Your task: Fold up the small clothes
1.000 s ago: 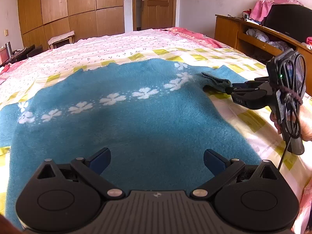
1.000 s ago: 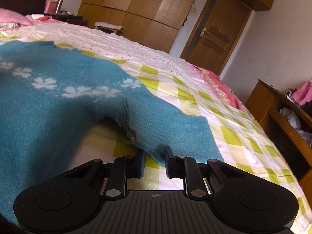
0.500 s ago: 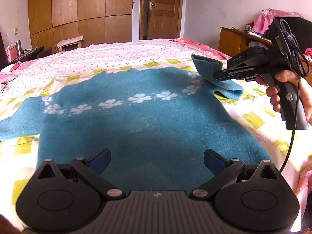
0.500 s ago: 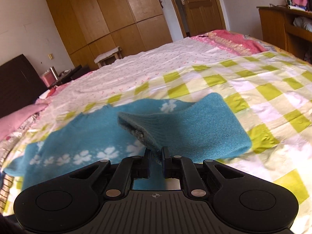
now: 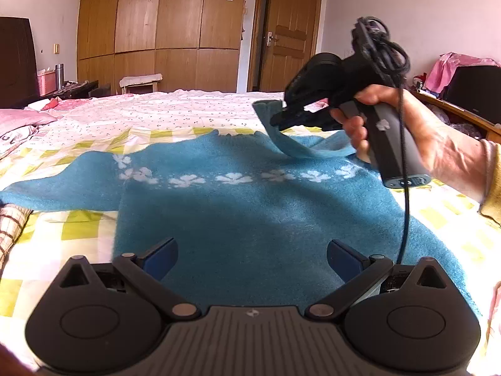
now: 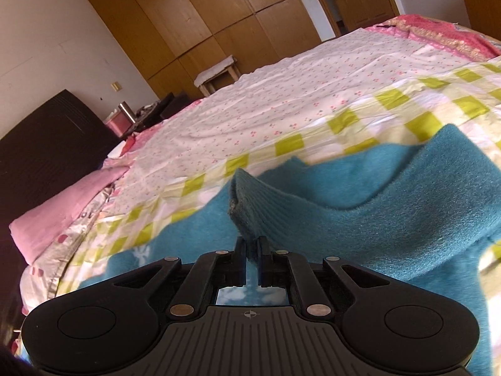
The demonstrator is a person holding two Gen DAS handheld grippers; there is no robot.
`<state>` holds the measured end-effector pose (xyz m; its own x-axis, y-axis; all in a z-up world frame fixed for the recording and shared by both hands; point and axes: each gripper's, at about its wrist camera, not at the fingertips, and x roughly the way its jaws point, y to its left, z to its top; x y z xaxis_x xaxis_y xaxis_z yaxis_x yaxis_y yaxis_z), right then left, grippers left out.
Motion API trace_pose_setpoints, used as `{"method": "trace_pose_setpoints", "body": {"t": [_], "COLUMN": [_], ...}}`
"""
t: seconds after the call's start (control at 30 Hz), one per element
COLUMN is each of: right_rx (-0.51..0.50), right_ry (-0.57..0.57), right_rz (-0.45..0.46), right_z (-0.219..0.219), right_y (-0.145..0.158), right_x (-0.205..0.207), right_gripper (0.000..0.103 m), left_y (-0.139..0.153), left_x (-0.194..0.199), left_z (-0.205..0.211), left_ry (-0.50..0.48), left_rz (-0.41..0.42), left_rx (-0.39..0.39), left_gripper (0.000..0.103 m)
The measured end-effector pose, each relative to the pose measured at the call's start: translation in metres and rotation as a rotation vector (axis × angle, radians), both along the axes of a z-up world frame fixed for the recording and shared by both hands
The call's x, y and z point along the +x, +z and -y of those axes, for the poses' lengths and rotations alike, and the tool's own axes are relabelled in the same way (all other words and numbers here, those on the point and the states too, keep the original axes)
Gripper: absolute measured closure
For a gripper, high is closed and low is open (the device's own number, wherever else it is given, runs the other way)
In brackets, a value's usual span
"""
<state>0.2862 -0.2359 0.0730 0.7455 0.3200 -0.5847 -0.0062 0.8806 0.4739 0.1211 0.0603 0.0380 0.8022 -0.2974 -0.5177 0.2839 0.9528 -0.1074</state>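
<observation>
A small teal sweater [image 5: 250, 206] with a row of white flowers lies spread flat on the bed. Its left sleeve [image 5: 56, 185] stretches out to the left. My right gripper [image 6: 252, 244] is shut on the ribbed cuff of the right sleeve [image 6: 344, 216] and holds it lifted above the sweater's body; it also shows in the left wrist view [image 5: 281, 119]. The sleeve [image 5: 300, 144] hangs from it, folded over the chest. My left gripper [image 5: 252, 255] is open and empty, low over the sweater's hem.
The bed has a yellow-checked sheet [image 5: 78, 228] and a floral sheet [image 5: 162, 109] beyond. Pink pillows [image 6: 62, 200] lie at the left. Wooden wardrobes [image 5: 175, 25] and a door [image 5: 291, 37] stand behind. A wooden shelf [image 5: 463, 116] is at the right.
My right gripper has lifted the right sleeve's cuff off the bed and carried it up and leftward over the sweater's body. My left gripper stays open and has pulled back a little.
</observation>
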Motion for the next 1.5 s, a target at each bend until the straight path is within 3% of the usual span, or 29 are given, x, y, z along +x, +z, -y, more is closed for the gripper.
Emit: {"method": "trace_pose_setpoints", "body": {"t": [0.27, 0.5, 0.7, 1.0, 1.5], "right_rx": [0.010, -0.044, -0.152, -0.326, -0.560], "right_ry": [0.046, 0.065, 0.117, 0.287, 0.320], "right_rz": [-0.014, -0.060, -0.062, -0.019, 0.063], "right_z": [-0.076, -0.109, -0.123, -0.149, -0.160], "right_y": [-0.015, -0.040, -0.057, -0.057, -0.050], "right_x": [0.038, 0.051, 0.047, 0.034, 0.012], "right_gripper": [0.096, 0.096, 0.095, 0.075, 0.075], "left_y": [-0.004, -0.005, -0.008, -0.009, -0.013], "left_x": [0.000, -0.001, 0.000, -0.001, 0.002], "left_z": [-0.019, -0.027, -0.028, -0.029, -0.033], "left_ry": [0.007, 0.011, 0.017, 0.029, 0.070], "left_rz": [0.008, 0.006, 0.005, 0.005, 0.028], "left_rx": [-0.015, -0.034, -0.026, -0.033, -0.006], "left_gripper": [0.000, 0.000, 0.000, 0.000, 0.000]}}
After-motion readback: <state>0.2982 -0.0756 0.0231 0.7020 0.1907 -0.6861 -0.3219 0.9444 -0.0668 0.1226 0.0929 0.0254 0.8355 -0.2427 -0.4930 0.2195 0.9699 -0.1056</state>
